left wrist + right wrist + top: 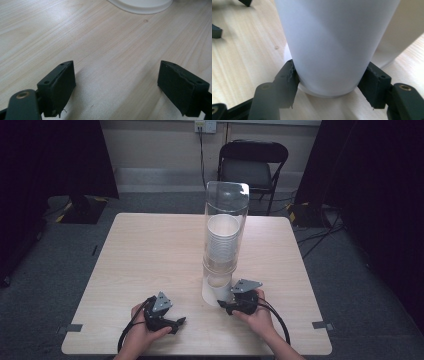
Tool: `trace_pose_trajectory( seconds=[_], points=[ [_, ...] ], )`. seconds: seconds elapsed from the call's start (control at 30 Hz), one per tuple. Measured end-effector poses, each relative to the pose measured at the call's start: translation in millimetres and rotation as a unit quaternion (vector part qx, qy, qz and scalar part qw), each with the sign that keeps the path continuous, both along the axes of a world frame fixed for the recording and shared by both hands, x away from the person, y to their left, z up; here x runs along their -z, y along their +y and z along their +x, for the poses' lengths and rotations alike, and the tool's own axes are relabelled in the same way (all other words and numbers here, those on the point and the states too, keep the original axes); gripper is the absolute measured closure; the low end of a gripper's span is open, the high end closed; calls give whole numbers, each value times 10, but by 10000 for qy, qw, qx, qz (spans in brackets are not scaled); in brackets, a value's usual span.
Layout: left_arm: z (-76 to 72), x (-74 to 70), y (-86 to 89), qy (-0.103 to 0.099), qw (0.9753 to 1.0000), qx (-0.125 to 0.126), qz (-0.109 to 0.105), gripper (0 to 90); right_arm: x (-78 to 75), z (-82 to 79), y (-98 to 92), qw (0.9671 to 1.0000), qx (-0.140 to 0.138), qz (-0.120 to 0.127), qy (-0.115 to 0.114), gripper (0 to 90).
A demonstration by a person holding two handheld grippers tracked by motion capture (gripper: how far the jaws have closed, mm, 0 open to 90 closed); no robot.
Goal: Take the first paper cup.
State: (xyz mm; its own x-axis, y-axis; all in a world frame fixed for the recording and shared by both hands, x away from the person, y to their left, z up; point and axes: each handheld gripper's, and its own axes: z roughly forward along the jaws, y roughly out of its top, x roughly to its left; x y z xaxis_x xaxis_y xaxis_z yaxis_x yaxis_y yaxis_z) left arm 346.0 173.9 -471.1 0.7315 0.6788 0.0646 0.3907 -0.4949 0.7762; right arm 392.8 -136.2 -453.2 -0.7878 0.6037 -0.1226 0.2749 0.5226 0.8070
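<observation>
Spanning pale wood table (dim room)

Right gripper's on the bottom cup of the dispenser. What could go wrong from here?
1. The right gripper clamps the bottom cup near its base; the thin wall may crush or slip.
2. The clear tube stands tall with a stack of cups inside; a sideways pull might tip it.
3. The left gripper hangs open over the table, steadying nothing.

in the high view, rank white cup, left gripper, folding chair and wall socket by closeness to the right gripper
1. white cup, at its jaws under the dispenser tube.
2. left gripper, to its left near the table's front edge.
3. folding chair, beyond the table.
4. wall socket, top, behind the chair.
</observation>
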Motion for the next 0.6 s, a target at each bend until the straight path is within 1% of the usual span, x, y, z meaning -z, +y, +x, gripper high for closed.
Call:
trace_pose_trajectory(
  seconds=[0.03,0.07,0.13,0.2,0.27,0.3,0.33,0.4,0.43,0.5,0.57,0.6],
  points=[
    [0,0,0,0,10000,0,0,143,0,0,0,10000,0,0,0,370],
    [-3,4,4,-5,10000,-11,-66,150,5,-24,11,10000,-70,25,26,369],
    [-2,2,9,-10,10000,-36,-78,159,5,-43,16,9999,-97,27,27,369],
    [4,-4,25,60,9998,-65,-202,168,5,-90,30,9998,-176,54,21,369],
    [11,-32,37,267,9988,-88,-394,182,4,-105,34,9998,-189,74,41,369],
    [15,-51,34,290,9983,-165,-486,188,6,-118,36,9998,-196,97,31,369],
    [17,-119,38,278,9980,-180,-542,187,33,-141,43,9995,-239,167,107,368],
    [22,-205,30,239,9968,-180,-746,188,47,-168,62,9995,-294,61,-3,368],
    [22,-205,30,239,9968,-180,-746,188,47,-168,62,9995,-294,61,-3,368],
    [12,-317,19,199,9949,-151,-976,189,44,-189,81,9993,-341,137,53,368],
    [0,-405,16,157,9939,-123,-1080,195,42,-213,110,9991,-425,93,-20,368],
    [-8,-450,13,153,9930,-110,-1169,195,42,-231,129,9988,-472,51,-80,368]
  ],
)
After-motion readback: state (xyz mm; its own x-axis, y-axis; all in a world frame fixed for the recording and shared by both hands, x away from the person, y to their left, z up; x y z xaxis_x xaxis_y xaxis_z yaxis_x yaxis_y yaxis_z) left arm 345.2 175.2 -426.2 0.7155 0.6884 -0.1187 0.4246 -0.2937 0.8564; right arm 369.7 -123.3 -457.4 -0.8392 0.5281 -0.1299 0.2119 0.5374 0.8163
